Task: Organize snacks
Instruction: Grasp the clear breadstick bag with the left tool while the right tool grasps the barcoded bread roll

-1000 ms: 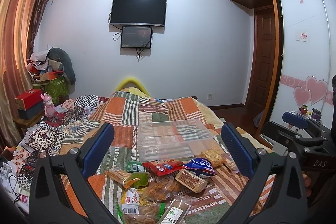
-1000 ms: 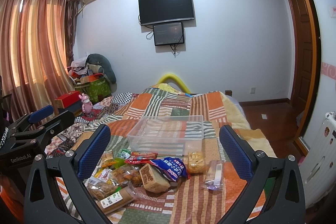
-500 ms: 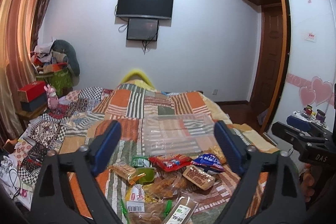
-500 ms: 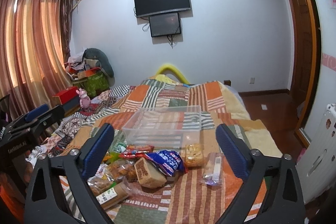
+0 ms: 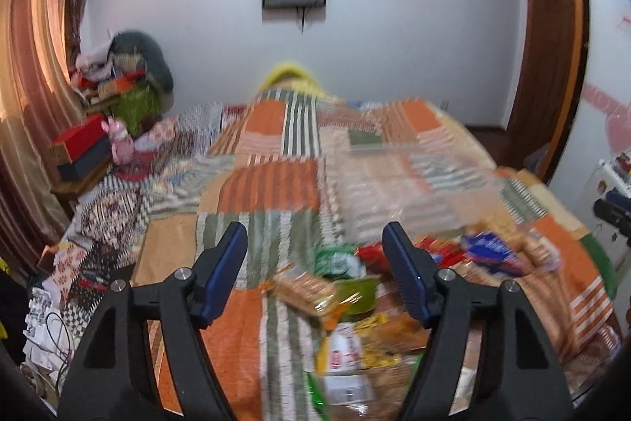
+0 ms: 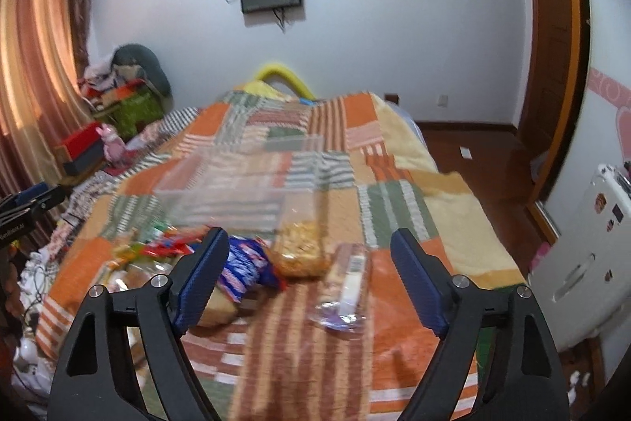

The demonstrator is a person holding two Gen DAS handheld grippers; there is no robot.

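Both grippers, left (image 5: pixel 315 265) and right (image 6: pixel 311 263), have dipped toward the snack pile (image 5: pixel 351 298) on the bed (image 6: pixel 394 192), jaws wide open and empty, so picking is about to begin.

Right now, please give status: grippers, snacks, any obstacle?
Left gripper open, empty. Right gripper open, empty. Snacks loose on quilt, clear bin behind them, looks empty. Nothing between fingers and snacks.
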